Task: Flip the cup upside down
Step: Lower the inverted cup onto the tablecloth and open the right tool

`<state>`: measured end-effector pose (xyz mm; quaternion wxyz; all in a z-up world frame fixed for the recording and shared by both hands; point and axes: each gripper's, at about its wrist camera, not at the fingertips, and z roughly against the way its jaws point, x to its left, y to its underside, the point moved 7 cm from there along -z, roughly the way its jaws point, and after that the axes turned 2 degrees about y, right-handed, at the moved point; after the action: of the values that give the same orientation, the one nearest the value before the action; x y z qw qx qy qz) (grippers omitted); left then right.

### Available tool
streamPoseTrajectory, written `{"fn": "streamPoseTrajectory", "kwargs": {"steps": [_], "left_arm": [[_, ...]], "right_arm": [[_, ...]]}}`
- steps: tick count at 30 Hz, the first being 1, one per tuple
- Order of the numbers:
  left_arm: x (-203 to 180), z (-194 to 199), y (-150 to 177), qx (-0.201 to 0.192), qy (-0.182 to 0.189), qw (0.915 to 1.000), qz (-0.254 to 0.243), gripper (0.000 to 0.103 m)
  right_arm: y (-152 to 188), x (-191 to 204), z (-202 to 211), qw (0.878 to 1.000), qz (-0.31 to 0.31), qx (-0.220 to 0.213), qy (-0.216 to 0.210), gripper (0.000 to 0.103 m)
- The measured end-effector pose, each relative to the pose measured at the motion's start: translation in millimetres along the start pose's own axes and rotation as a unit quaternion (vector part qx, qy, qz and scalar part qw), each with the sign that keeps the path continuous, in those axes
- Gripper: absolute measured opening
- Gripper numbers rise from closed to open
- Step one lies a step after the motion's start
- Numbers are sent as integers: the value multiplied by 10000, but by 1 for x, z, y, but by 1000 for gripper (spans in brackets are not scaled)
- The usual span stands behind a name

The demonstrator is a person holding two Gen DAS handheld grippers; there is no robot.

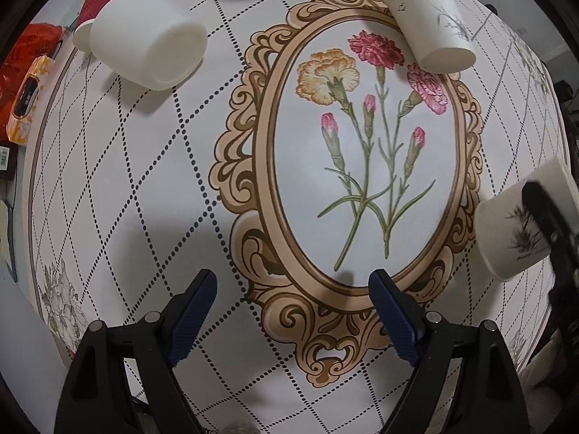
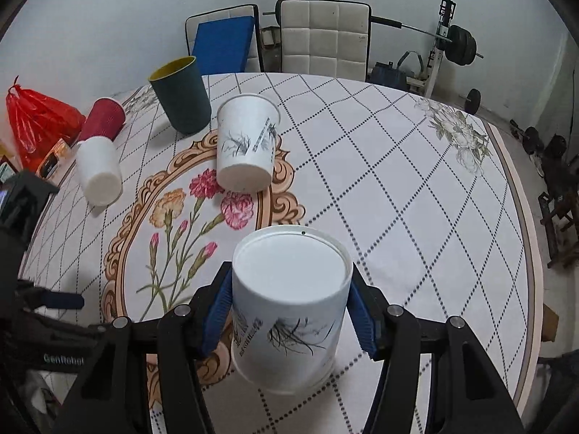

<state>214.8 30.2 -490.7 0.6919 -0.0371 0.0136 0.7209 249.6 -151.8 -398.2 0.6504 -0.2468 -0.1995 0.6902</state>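
My right gripper [image 2: 289, 307] is shut on a white paper cup [image 2: 289, 311] with a grey plant print. The cup is upside down, its flat base facing up and its rim low over the tablecloth. The same cup shows at the right edge of the left wrist view [image 1: 514, 231], with one right finger across it. My left gripper [image 1: 293, 311] is open and empty, low over the flower oval of the tablecloth [image 1: 163, 188].
A second printed white cup [image 2: 246, 144] stands upright mid-table, also in the left view [image 1: 427, 21]. A plain white cup [image 2: 98, 171], a red cup [image 2: 103, 118] and a dark green cup [image 2: 181, 94] stand at left. A red bag [image 2: 36, 123] lies at the table edge. Chairs [image 2: 325, 36] stand behind.
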Motion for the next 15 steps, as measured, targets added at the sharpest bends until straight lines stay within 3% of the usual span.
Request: {"fn": "streamPoseTrajectory", "kwargs": {"steps": [8,10,15], "left_arm": [[-14,9,5,-76,-49,9997,-234,86],[-18,11,5,-111,-61,9995,-298,86],[-28,26,8,-349,-191,9978,-537,86]], "right_arm": [[25,-1,3,9990,-136,428,-30,63],[30,-1,3,9983,-230,541,-15,78],[34,0,13,9972,-430,605,-41,96]]}}
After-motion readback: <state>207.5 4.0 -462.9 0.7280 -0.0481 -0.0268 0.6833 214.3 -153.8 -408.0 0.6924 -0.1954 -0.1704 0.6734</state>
